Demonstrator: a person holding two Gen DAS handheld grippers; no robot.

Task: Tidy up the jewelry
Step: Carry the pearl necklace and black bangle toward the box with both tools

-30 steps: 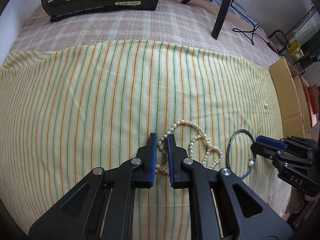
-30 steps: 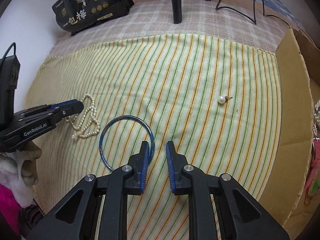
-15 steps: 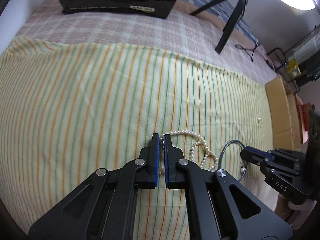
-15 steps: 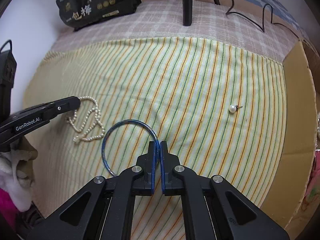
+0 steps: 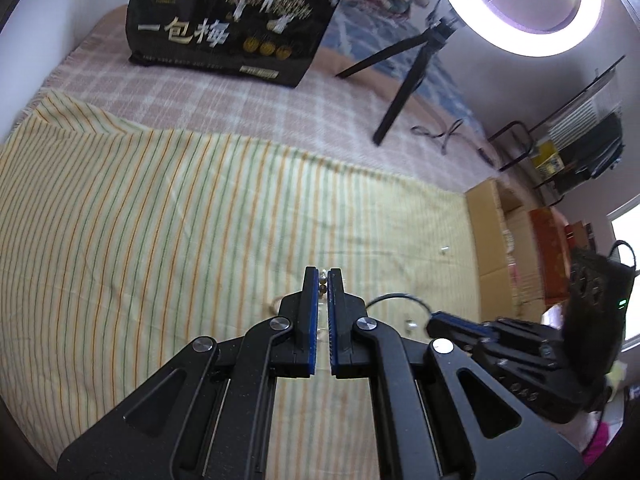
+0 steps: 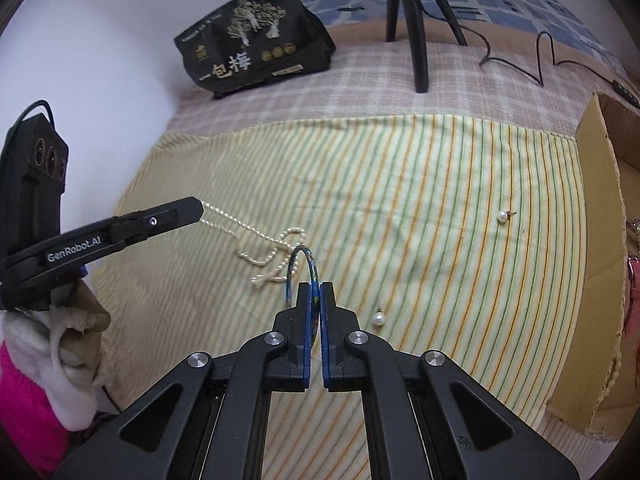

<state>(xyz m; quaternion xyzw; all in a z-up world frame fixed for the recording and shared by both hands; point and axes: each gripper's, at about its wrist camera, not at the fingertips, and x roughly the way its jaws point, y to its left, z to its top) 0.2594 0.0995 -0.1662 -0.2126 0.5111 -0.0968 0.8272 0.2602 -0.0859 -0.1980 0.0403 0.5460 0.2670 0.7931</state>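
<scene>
My left gripper (image 5: 323, 274) is shut on a pearl necklace (image 5: 322, 279); in the right wrist view the strand (image 6: 256, 240) hangs from its tip (image 6: 198, 208) down to the striped cloth (image 6: 400, 184). My right gripper (image 6: 317, 288) is shut on a blue bangle (image 6: 308, 258), lifted and tilted on edge, touching the necklace's low end. The bangle also shows in the left wrist view (image 5: 394, 297). Two pearl earrings lie on the cloth, one near the right gripper (image 6: 378, 317) and one further right (image 6: 502, 216).
An open cardboard box (image 6: 600, 240) holding other jewelry stands at the cloth's right edge. A black snack bag (image 6: 252, 52) and a ring-light tripod (image 6: 416, 20) with its cable stand on the checked cloth behind. The ring light (image 5: 520, 4) glows above.
Both grippers closed, the left on the necklace and the right on the bangle, then lifted. The necklace now stretches up off the cloth and the bangle stands tilted on edge.
</scene>
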